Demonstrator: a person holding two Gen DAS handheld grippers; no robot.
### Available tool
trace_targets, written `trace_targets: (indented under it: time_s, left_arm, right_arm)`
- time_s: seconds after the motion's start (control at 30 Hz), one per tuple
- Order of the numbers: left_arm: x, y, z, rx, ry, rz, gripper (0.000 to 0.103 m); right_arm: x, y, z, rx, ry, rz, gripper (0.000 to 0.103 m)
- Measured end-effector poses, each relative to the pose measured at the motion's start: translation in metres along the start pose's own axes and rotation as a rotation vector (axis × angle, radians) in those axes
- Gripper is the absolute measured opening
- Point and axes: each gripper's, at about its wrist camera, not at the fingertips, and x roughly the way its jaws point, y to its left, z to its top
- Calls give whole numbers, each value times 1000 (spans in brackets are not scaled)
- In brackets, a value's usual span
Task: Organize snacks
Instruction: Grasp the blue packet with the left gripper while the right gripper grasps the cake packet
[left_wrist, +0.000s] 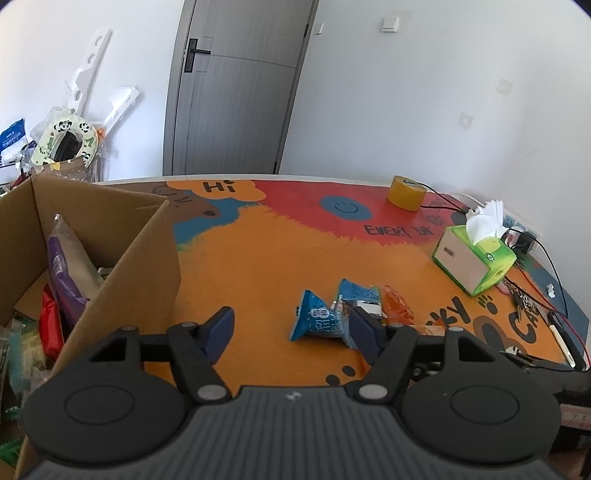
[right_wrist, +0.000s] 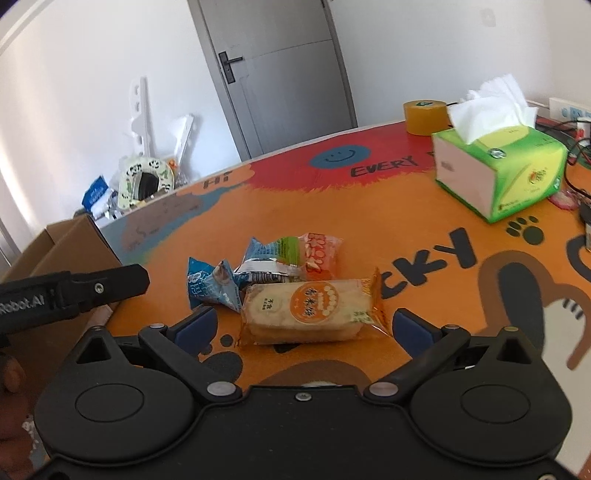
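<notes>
Several snack packets lie together on the colourful table mat. In the right wrist view an orange rice-cracker packet (right_wrist: 310, 312) lies between the wide-open fingers of my right gripper (right_wrist: 303, 326), untouched. Behind it are a blue packet (right_wrist: 208, 286), a blue-green packet (right_wrist: 273, 254) and an orange-red packet (right_wrist: 319, 254). In the left wrist view my left gripper (left_wrist: 291, 326) is open and empty, just in front of the blue packet (left_wrist: 319, 321); the orange-red packet (left_wrist: 397, 306) is to its right. The cardboard box (left_wrist: 122, 258) at the left holds other snacks.
A green tissue box (left_wrist: 474, 258) (right_wrist: 498, 166) and a roll of yellow tape (left_wrist: 406, 192) (right_wrist: 424, 116) stand at the far right. Cables, keys and a pen (left_wrist: 563, 341) lie by the right edge. The left gripper's body (right_wrist: 74, 290) shows at the right view's left.
</notes>
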Motion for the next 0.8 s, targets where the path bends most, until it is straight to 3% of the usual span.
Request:
trace_targets:
  time_s: [0.2,0.33,0.47,0.8]
  left_arm:
    - [6,6,3,-6,13,3,68]
    - [15,5,4,-5,29,6,68]
    - [25,1,6,-5,43,3,70]
    - [52,-24,4,48,75,-3,72]
  right_arm:
    - [15,9,1,-29,1,-41,102]
    - [19,15,-2,-76,-4,-83,92]
    - [16,7,2,-71,-5,-63,84]
    - [-1,-31,4,-4,-15,-98,84]
